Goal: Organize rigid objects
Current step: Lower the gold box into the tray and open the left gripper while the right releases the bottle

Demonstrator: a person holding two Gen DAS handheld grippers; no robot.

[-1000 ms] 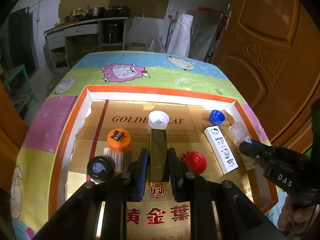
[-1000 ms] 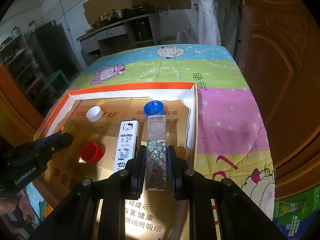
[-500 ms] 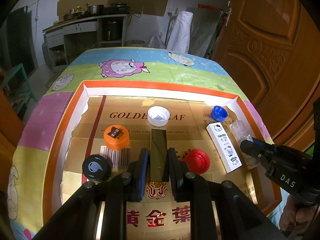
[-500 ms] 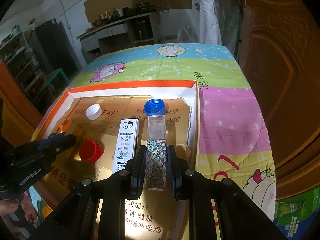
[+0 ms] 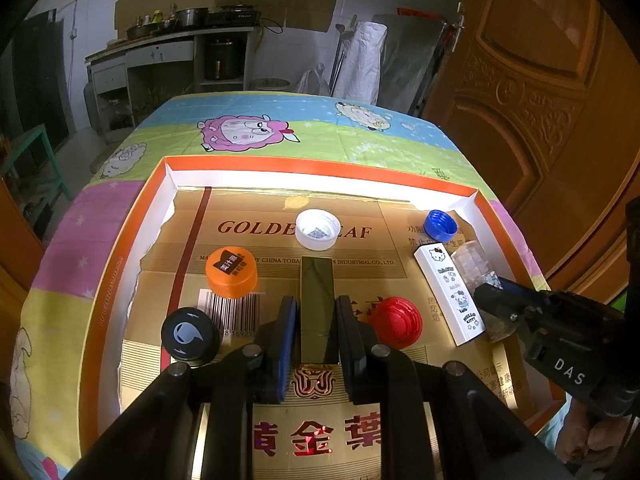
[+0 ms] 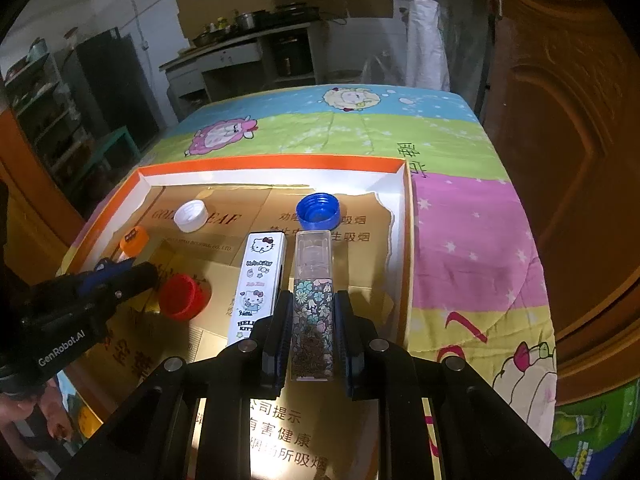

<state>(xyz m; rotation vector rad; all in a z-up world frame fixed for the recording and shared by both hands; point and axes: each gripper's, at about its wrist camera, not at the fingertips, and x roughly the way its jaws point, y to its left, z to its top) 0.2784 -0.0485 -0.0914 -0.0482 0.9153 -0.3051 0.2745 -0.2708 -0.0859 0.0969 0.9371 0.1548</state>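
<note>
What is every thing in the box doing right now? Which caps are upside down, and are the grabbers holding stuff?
Left gripper: shut on the gold mirrored bar.
Right gripper: shut on the clear floral-patterned case.
White Hello Kitty box: lying flat.
White plastic cap: open side up.
Blue plastic cap: open side up.
Orange plastic cap: top up.
Red plastic cap: top up.
Black plastic cap: top up.

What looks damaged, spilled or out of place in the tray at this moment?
The tray's white inner lining is torn ragged along its left wall and at the far right corner. The white cap and blue cap lie open side up, unlike the others. Nothing is spilled.
</note>
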